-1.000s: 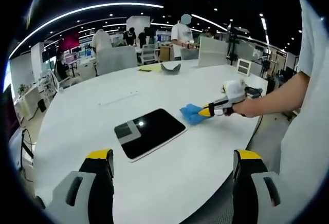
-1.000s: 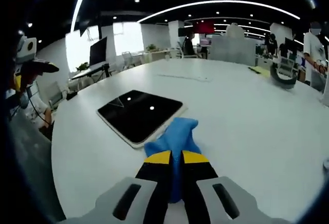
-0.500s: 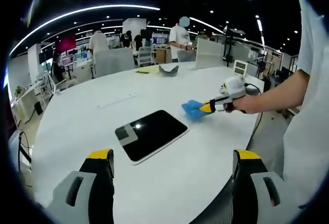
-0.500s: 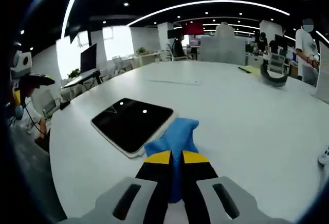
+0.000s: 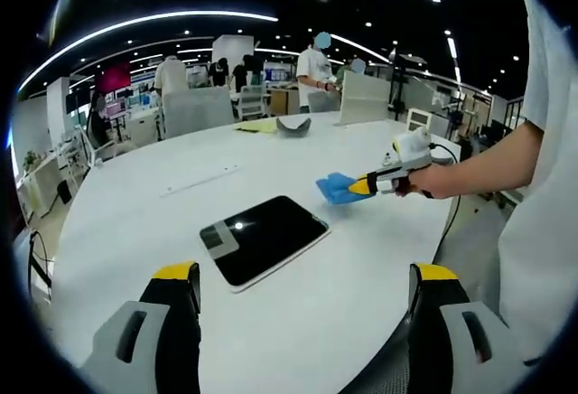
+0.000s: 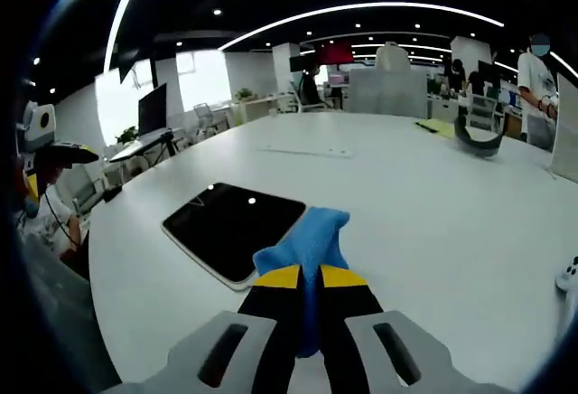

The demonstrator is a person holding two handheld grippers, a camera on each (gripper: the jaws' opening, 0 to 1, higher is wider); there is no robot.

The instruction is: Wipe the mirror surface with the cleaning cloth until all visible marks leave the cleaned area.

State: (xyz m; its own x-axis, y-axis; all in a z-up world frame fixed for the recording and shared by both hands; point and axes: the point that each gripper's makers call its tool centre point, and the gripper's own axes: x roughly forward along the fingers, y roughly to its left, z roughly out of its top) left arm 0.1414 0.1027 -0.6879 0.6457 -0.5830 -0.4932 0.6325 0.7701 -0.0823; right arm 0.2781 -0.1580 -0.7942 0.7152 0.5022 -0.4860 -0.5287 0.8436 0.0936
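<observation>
right gripper (image 6: 302,276) pinching blue cloth (image 6: 305,240) beside mirror (image 6: 233,223), apparently lifted; left gripper (image 5: 302,276) hanging wide open, empty.

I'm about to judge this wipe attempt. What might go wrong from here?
The blue cloth, pinched in the right tool, bunches into a narrow wad, so it may miss marks. The mirror lies loose on the white table while the left tool stands open, off it, so a push may slide it.
</observation>
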